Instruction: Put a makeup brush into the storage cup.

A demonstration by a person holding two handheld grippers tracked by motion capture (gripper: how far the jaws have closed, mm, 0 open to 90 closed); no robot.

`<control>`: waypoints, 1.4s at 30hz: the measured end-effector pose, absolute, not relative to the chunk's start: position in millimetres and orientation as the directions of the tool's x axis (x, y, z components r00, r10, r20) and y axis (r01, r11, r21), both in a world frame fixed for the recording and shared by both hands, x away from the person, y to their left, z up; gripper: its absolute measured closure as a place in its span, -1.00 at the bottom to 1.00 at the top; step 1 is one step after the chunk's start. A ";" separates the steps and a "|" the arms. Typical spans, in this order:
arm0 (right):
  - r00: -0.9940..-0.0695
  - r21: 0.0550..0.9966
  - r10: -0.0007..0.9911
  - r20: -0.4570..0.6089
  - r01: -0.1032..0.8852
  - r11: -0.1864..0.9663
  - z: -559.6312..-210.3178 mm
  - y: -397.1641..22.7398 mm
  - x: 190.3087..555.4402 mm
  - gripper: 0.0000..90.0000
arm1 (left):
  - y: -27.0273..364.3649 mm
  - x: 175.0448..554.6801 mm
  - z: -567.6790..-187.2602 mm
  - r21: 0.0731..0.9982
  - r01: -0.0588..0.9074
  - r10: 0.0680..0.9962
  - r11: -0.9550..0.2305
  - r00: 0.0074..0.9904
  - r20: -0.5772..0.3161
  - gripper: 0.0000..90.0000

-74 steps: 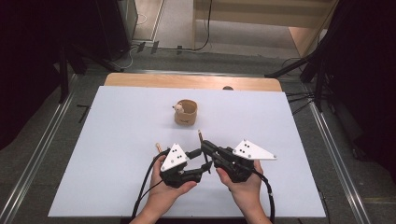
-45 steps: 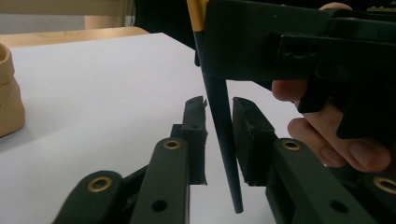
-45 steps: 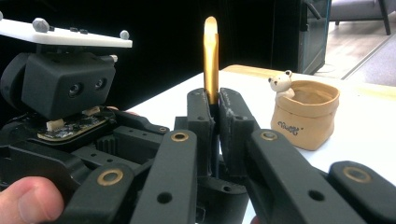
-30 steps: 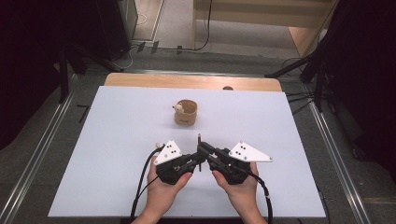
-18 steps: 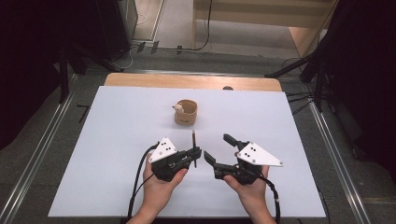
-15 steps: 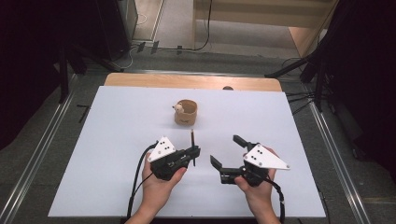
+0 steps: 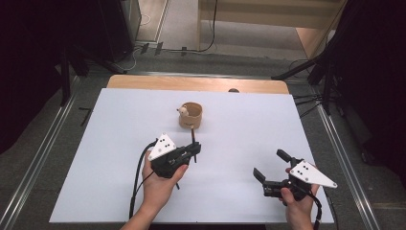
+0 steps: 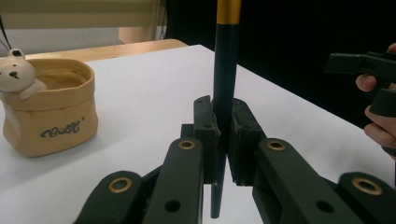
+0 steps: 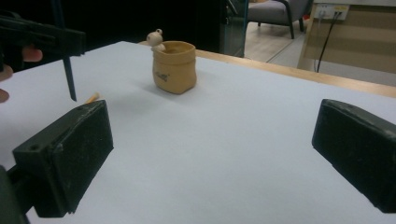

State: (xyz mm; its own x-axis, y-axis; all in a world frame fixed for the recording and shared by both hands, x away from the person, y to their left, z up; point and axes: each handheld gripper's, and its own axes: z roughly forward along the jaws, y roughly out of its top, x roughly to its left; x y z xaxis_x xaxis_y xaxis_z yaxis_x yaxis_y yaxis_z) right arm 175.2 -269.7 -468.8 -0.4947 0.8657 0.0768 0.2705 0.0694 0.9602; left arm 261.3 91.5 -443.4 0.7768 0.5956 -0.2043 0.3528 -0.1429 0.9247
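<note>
Pen (image 8: 225,84), dark with a gold band, stands upright clamped in the left tongs (image 7: 194,152), near the tan pot (image 7: 190,115) on the table (image 7: 119,143). Right tongs (image 7: 270,165), just opened, gape empty.

Black tools (image 7: 272,169), white 3-cornered plates (image 7: 312,174)

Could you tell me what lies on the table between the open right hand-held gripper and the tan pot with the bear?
Nothing: in the right gripper view, bare white table runs from the right hand-held gripper to the tan pot.
</note>
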 end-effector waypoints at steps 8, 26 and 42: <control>-0.484 0.958 0.873 0.065 0.274 0.081 -479.7 -289.4 170.3 -1.00 | 96.7 269.8 -441.1 0.928 0.346 0.611 -0.141 0.767 -0.194 0.87; -0.452 0.962 0.890 0.066 0.265 0.063 -494.4 -309.9 166.9 -0.98 | 106.4 297.7 -425.8 0.944 0.313 0.656 -0.108 0.735 -0.168 0.87; -0.441 0.964 0.895 0.064 0.260 0.059 -497.6 -316.5 166.3 -0.88 | 99.0 327.0 -421.5 0.953 0.289 0.686 -0.093 0.712 -0.149 0.87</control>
